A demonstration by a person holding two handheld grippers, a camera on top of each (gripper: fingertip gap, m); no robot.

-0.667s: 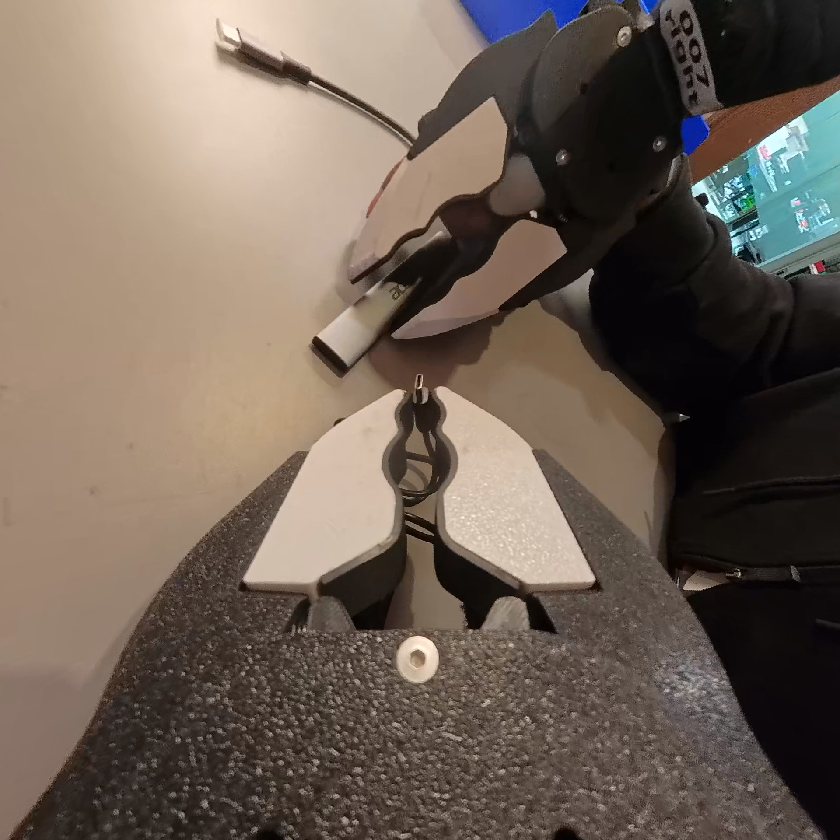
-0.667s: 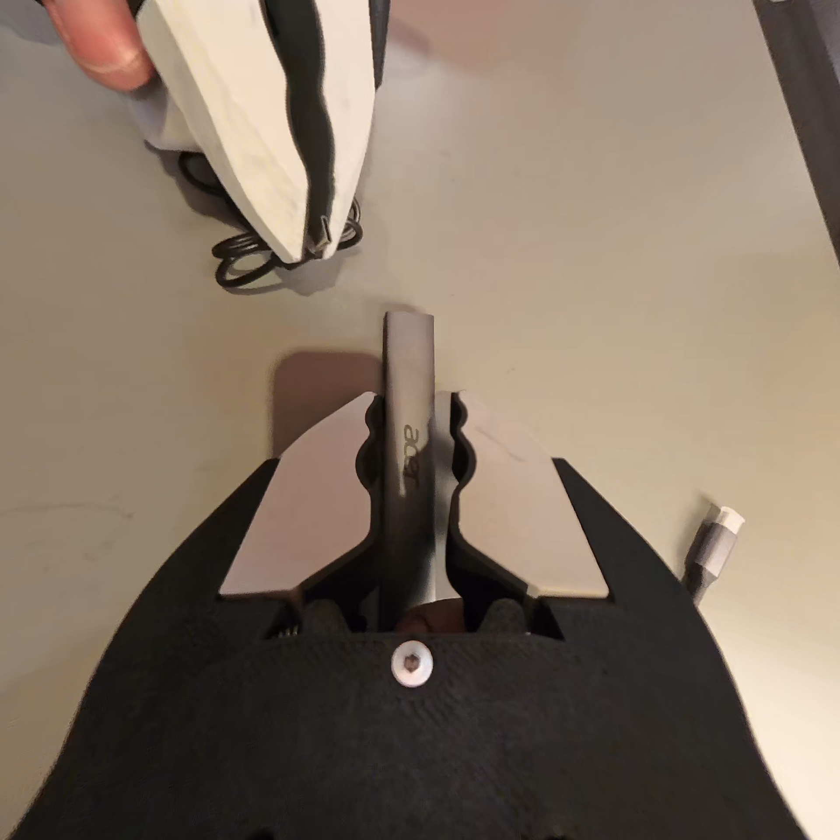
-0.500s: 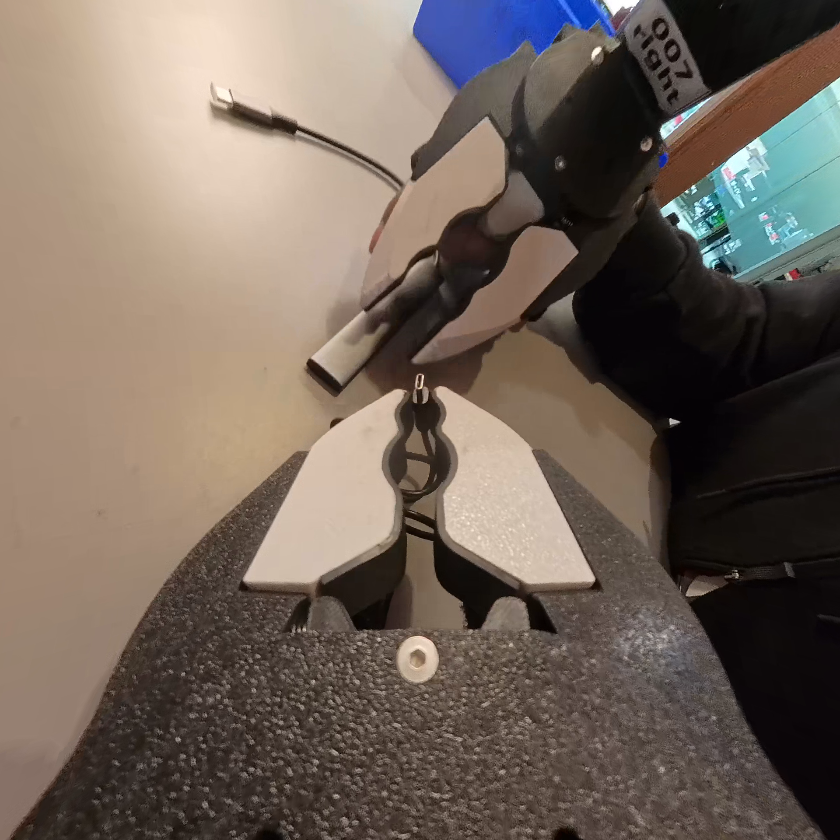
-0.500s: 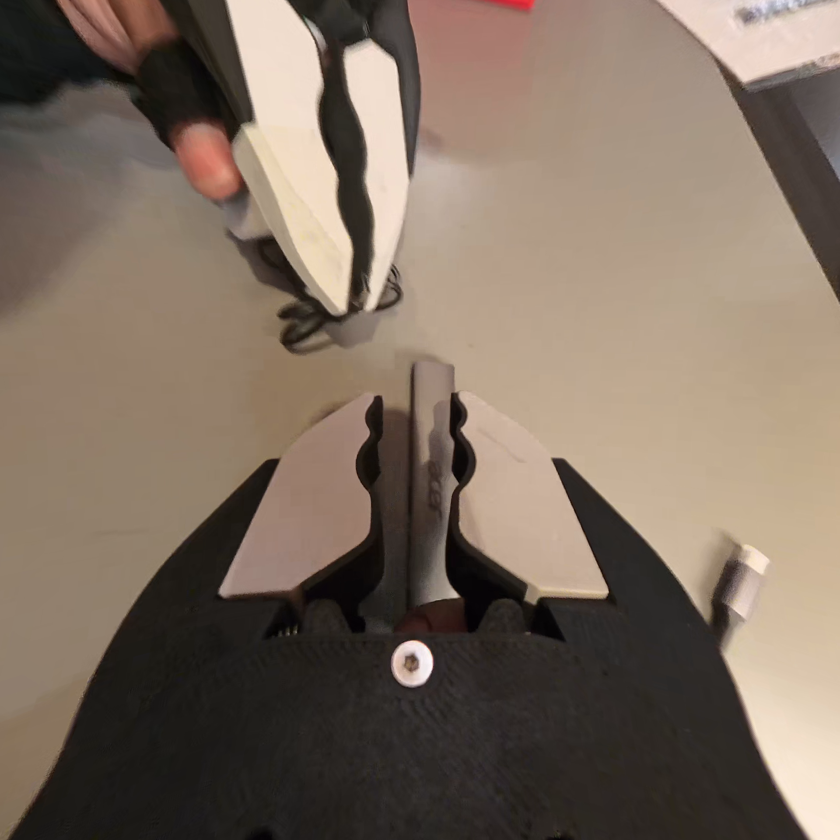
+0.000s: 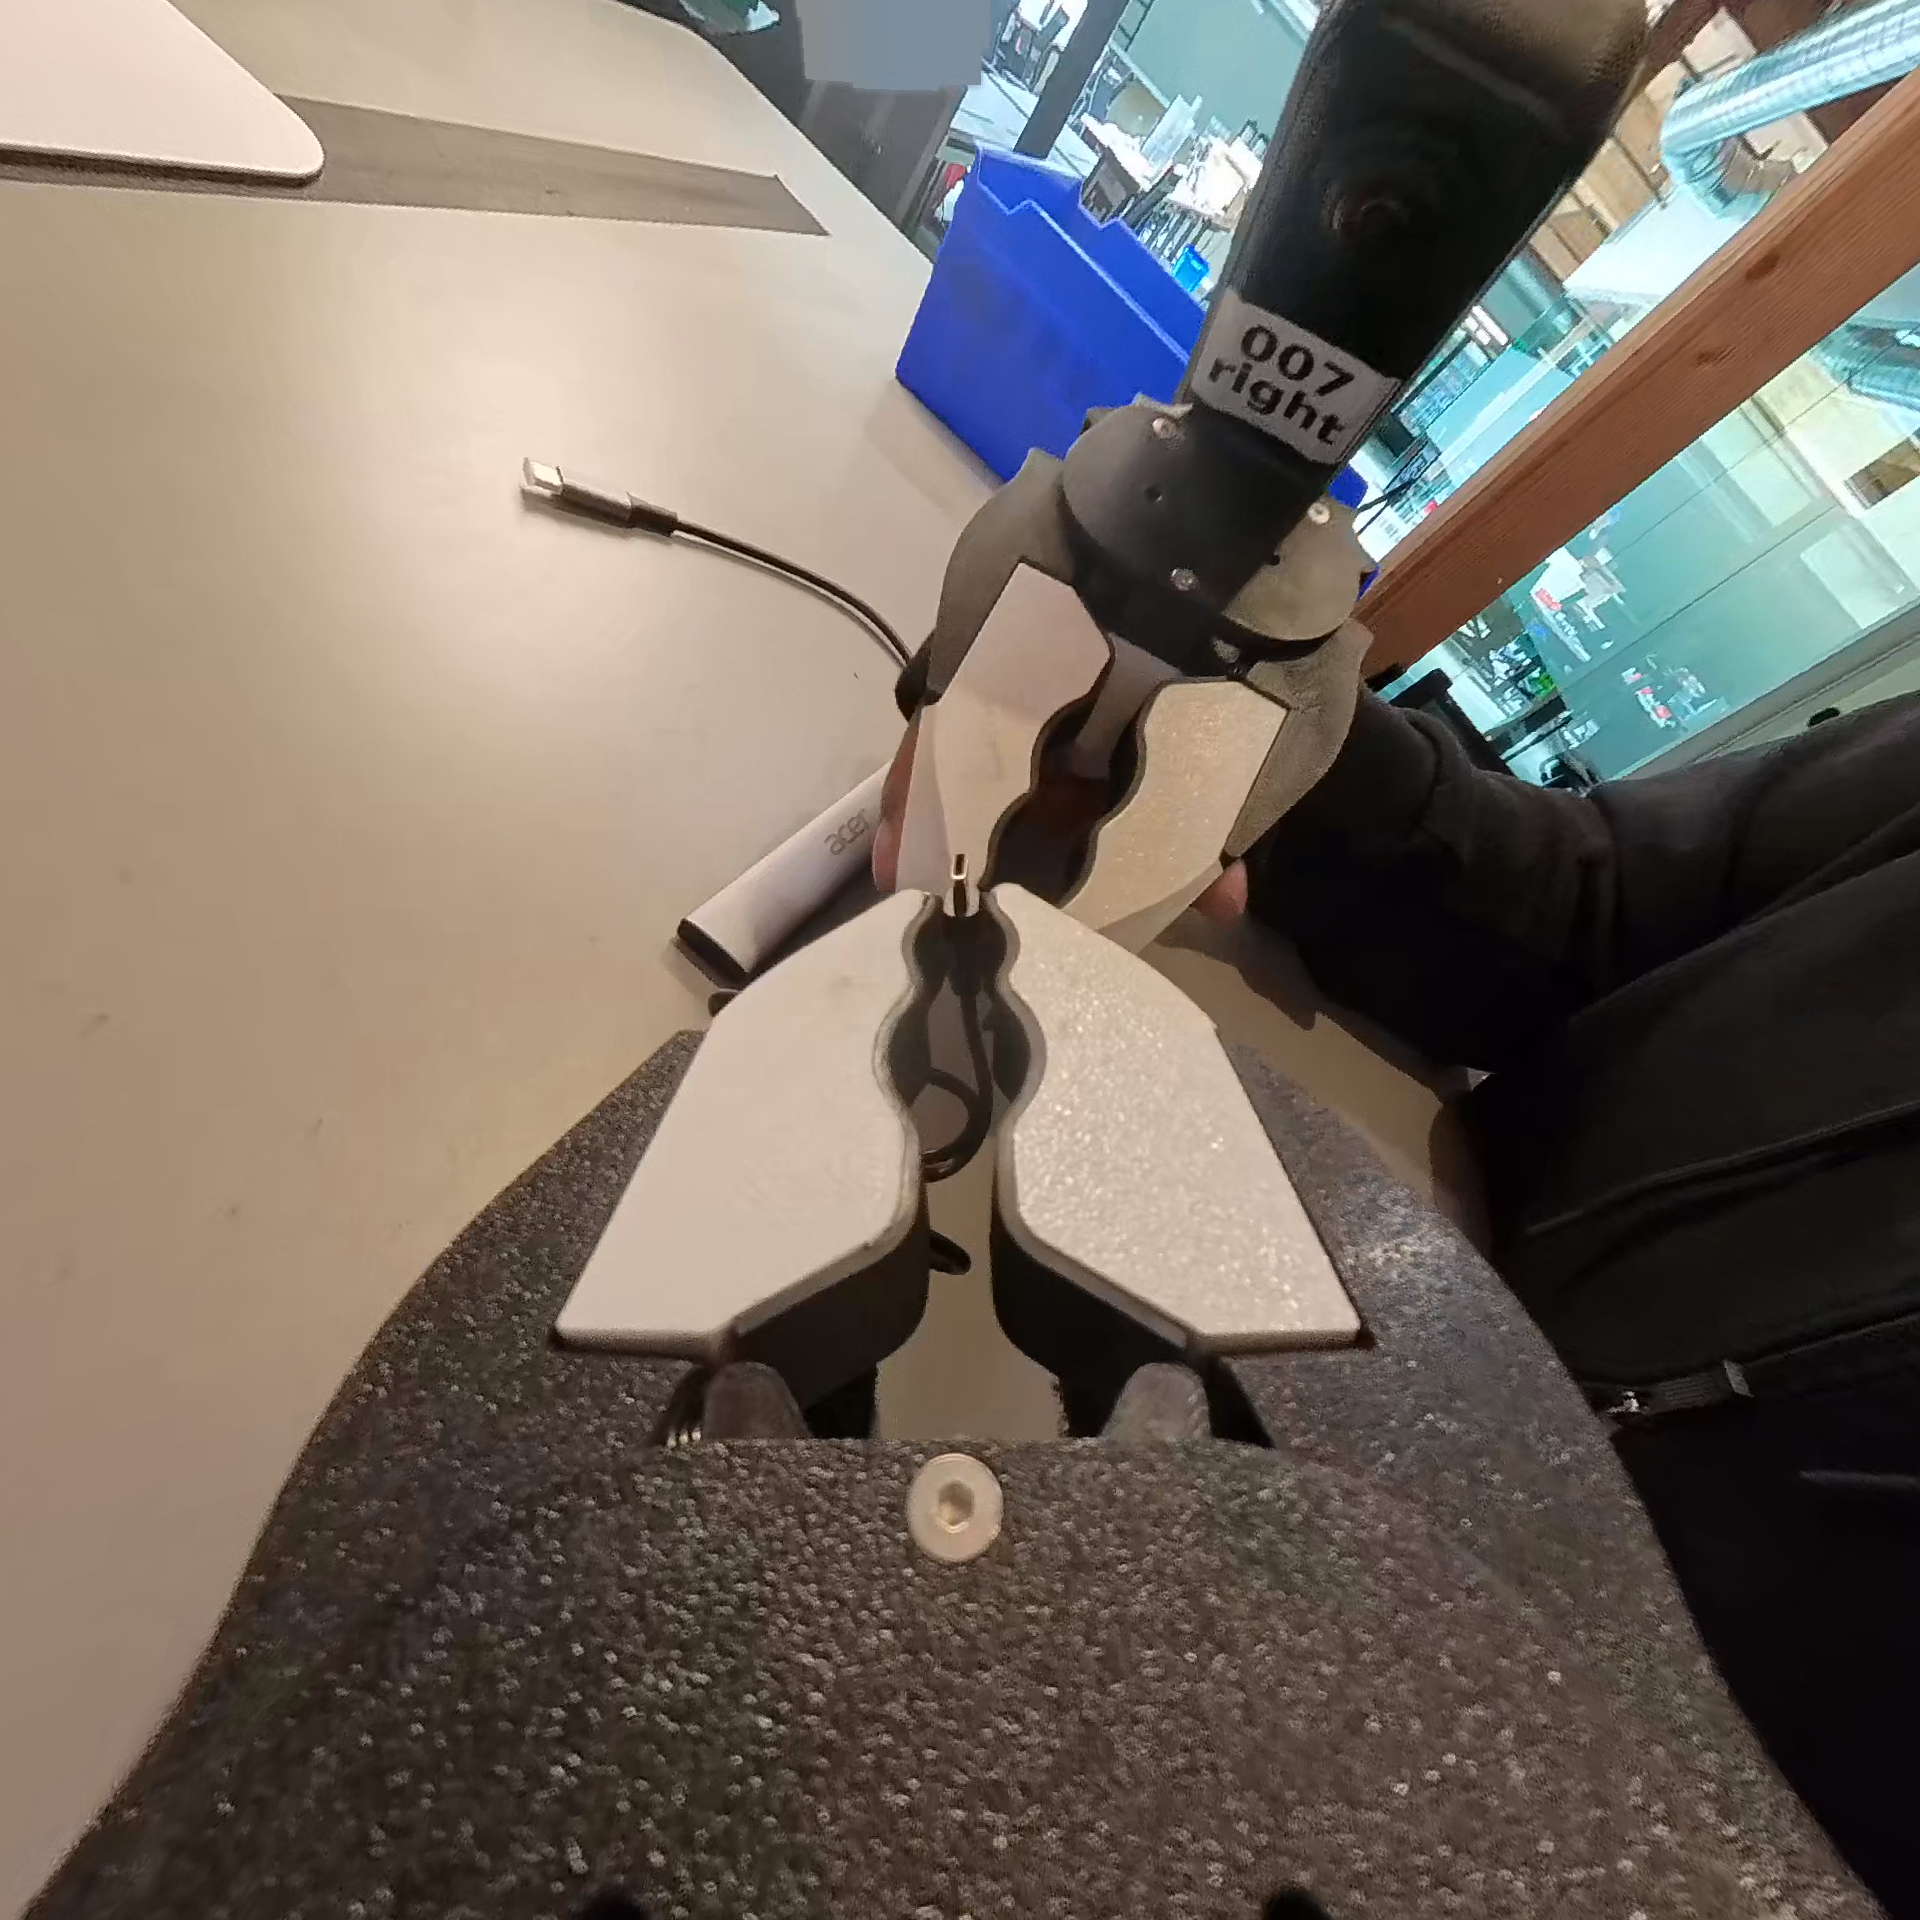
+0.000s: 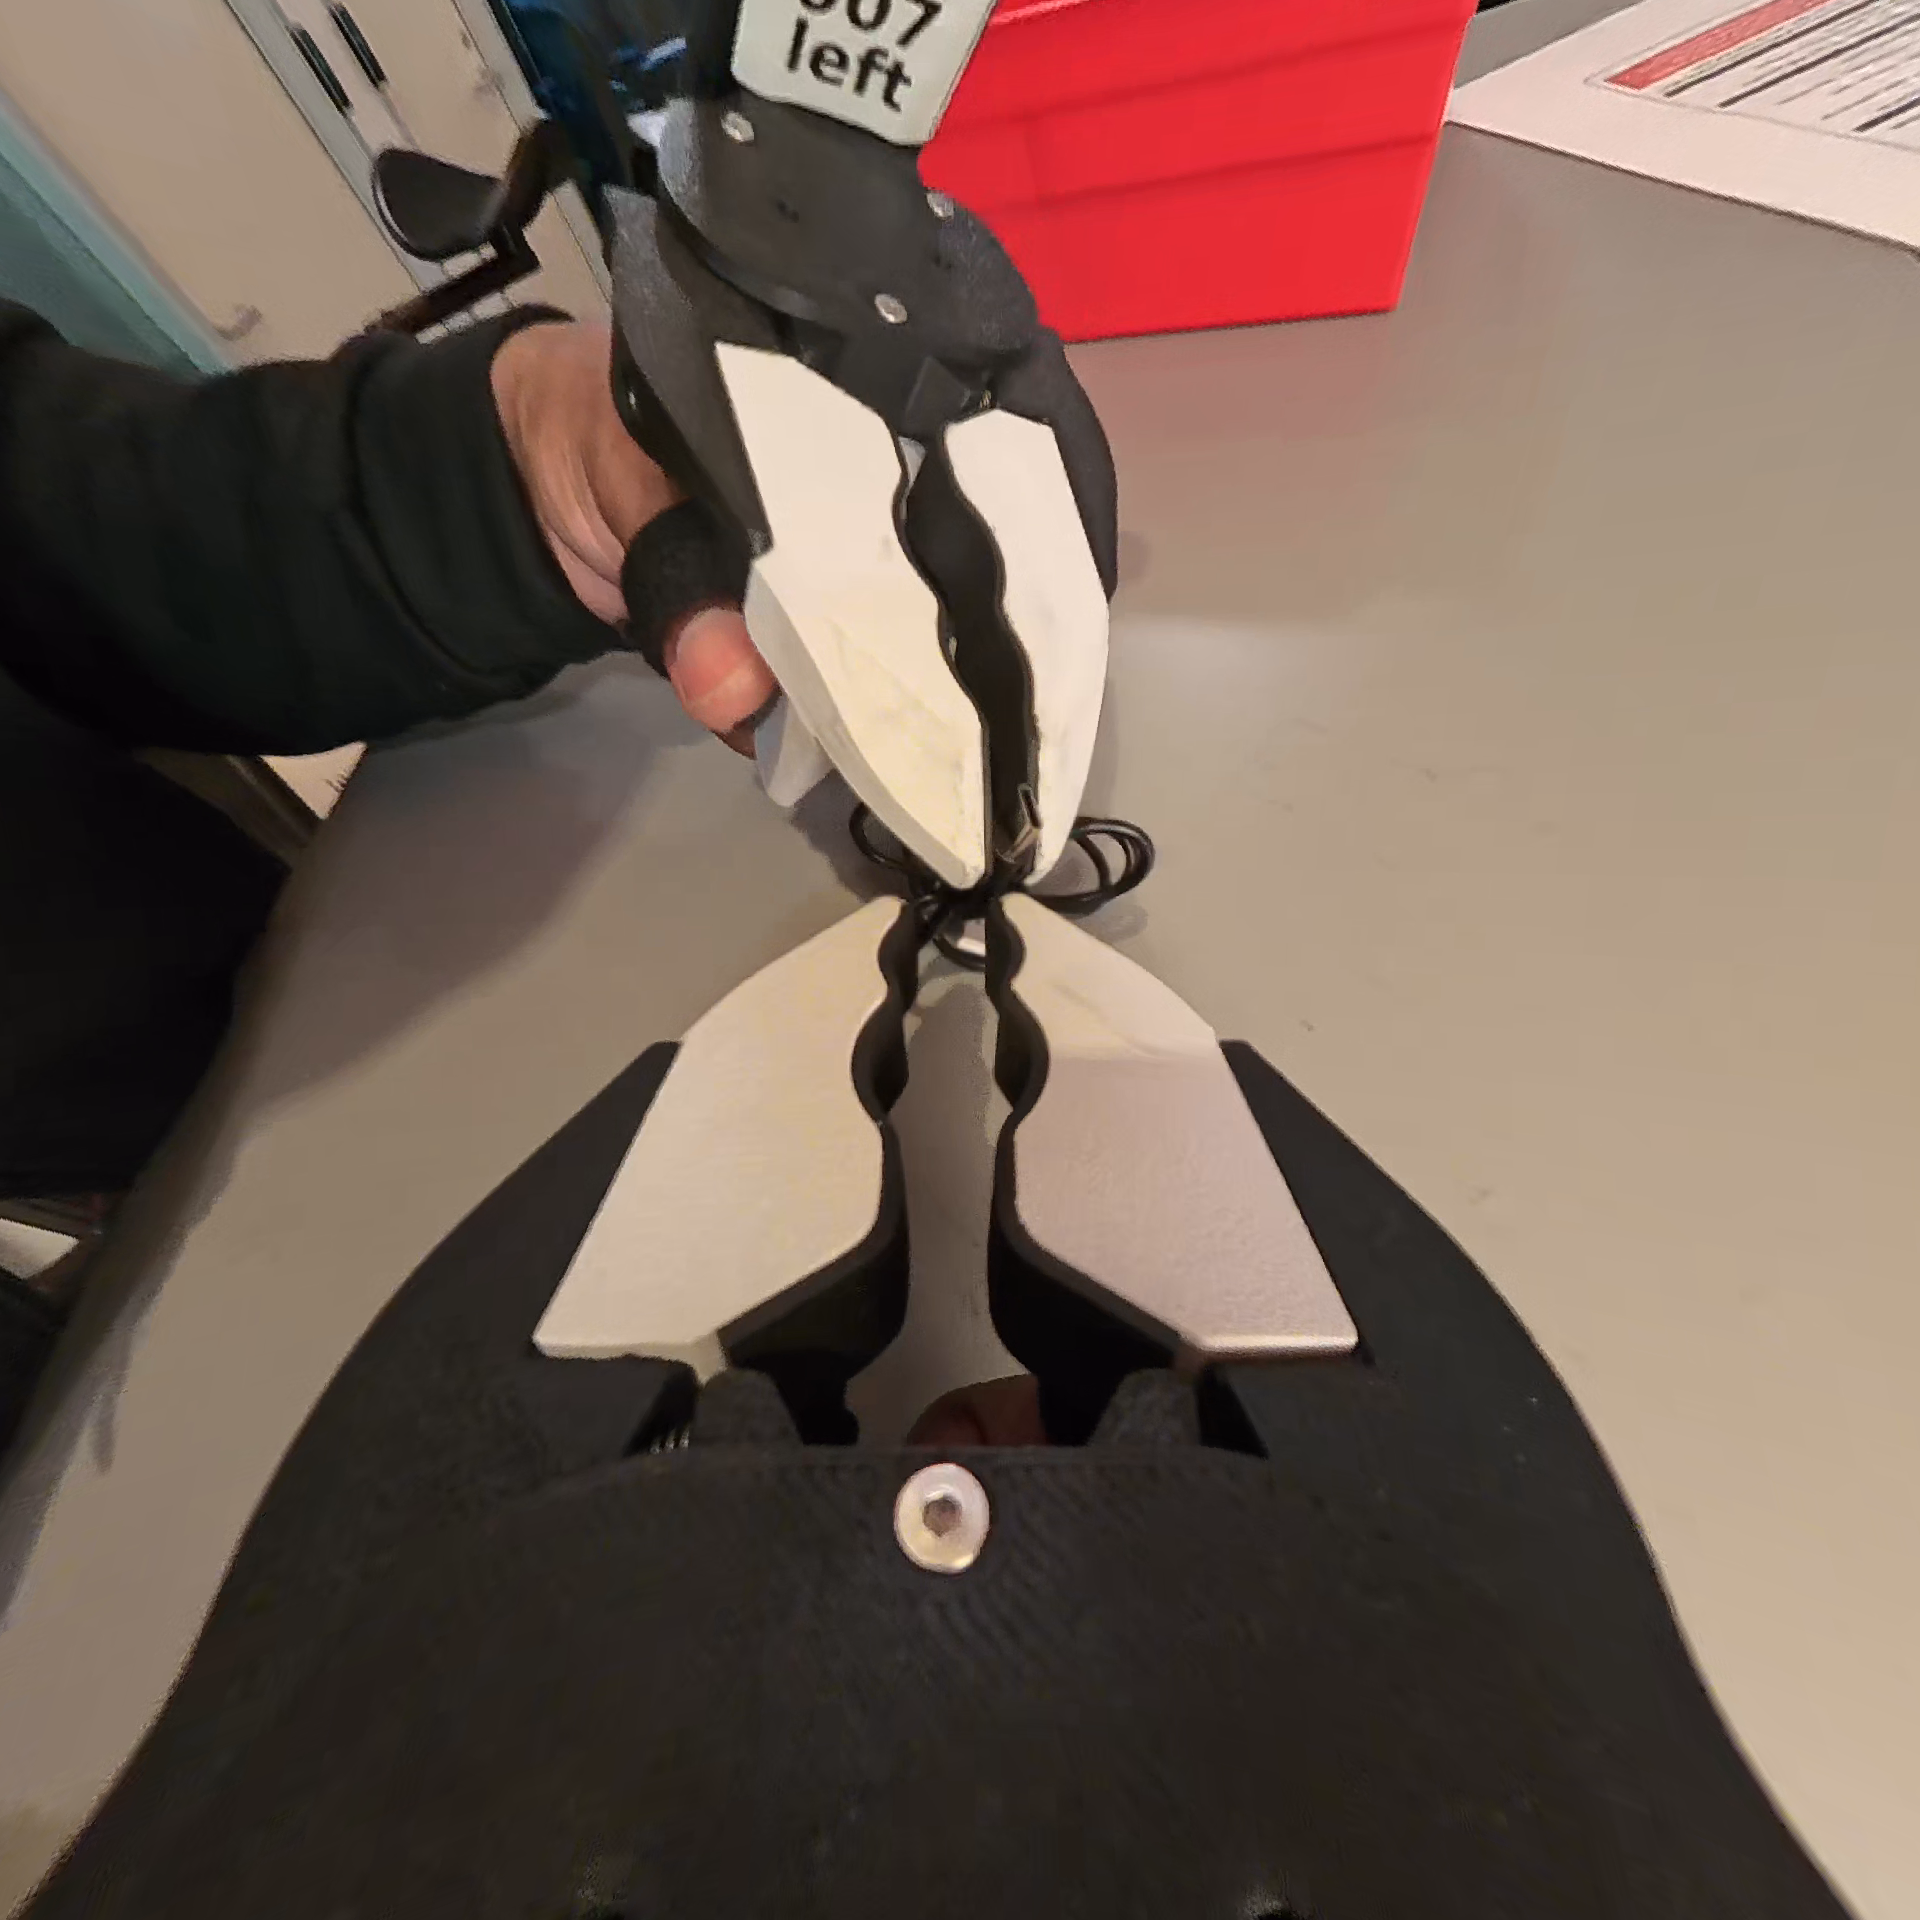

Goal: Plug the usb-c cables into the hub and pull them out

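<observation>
My left gripper [image 5: 961,920] is shut on a black USB-C cable; its metal plug [image 5: 961,878] sticks out past the fingertips. The cable's coils [image 6: 1107,857] hang down to the table. The silver hub [image 5: 790,883] lies flat on the table just ahead and left of the plug, held by nothing. Its own cord ends in a silver connector [image 5: 582,499] farther off. My right gripper [image 6: 951,935] is empty with its jaws a little apart, raised above the hub and facing the left gripper [image 6: 997,868] tip to tip. The hub is hidden in the right wrist view.
A blue bin [image 5: 1039,343] stands at the far table edge behind the right gripper [image 5: 1039,862]. A red bin [image 6: 1195,177] and a printed sheet [image 6: 1714,114] lie beyond the left gripper. A white pad [image 5: 135,104] lies at the far left. A person's dark sleeves flank both grippers. My two grippers' fingertips are within a few centimetres of each other. The silver connector [image 5: 582,499] is about 20 cm from both grippers' fingertips.
My right gripper has let go of the hub and tilted up off the table. The hub now lies free. My left gripper still holds the plug and has lifted.
</observation>
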